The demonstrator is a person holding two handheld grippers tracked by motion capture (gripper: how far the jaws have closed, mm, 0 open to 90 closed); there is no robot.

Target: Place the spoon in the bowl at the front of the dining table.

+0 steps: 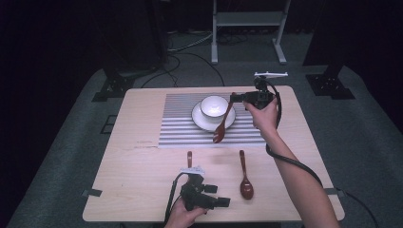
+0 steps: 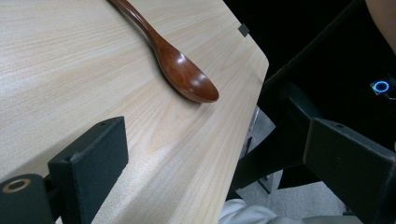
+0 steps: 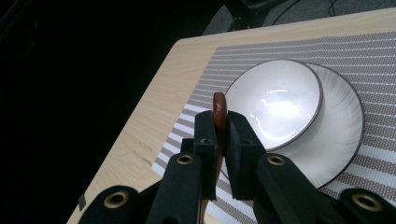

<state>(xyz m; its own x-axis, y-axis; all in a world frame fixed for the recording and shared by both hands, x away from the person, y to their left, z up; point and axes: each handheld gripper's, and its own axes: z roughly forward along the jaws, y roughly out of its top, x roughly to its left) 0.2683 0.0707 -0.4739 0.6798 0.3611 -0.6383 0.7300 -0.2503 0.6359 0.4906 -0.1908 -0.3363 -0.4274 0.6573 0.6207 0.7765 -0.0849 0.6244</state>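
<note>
Held spoon: a dark red-brown wooden spoon (image 1: 223,124) hangs in the air over the 4 o'clock edge of the plate, handle end up in the right gripper, bowl end down toward the striped mat.
Right gripper: the right gripper (image 3: 220,135) has its jaws closed tight on the spoon's handle; in its own view the handle tip stands up between the two black pads. In the high view it sits at about 3 o'clock of the bowl, held in the person's hand.
Bowl: a white bowl (image 1: 214,105) with a dark rim stands on the plate, empty as far as can be seen.
Plate: a white plate (image 1: 201,123) lies under the bowl, set toward the far middle of the mat.
Mat: a grey-and-white striped mat (image 1: 176,128) covers the far half of the worktop.
Second spoon: another wooden spoon (image 1: 245,182) lies flat on the bare worktop at 6 o'clock of the mat, bowl end toward the person.
Left gripper: the left gripper (image 1: 216,195) rests low near the near edge, jaws wide apart and holding nothing; the lying spoon is just at its 1 o'clock.
Small piece: a short brown stick-like thing (image 1: 189,158) lies at 12 o'clock of the left gripper; what it is cannot be told.
Progress: one spoon lifted and carried to the dishes, likely for placing in or beside the bowl; not yet set down. The second spoon is untouched.
</note>
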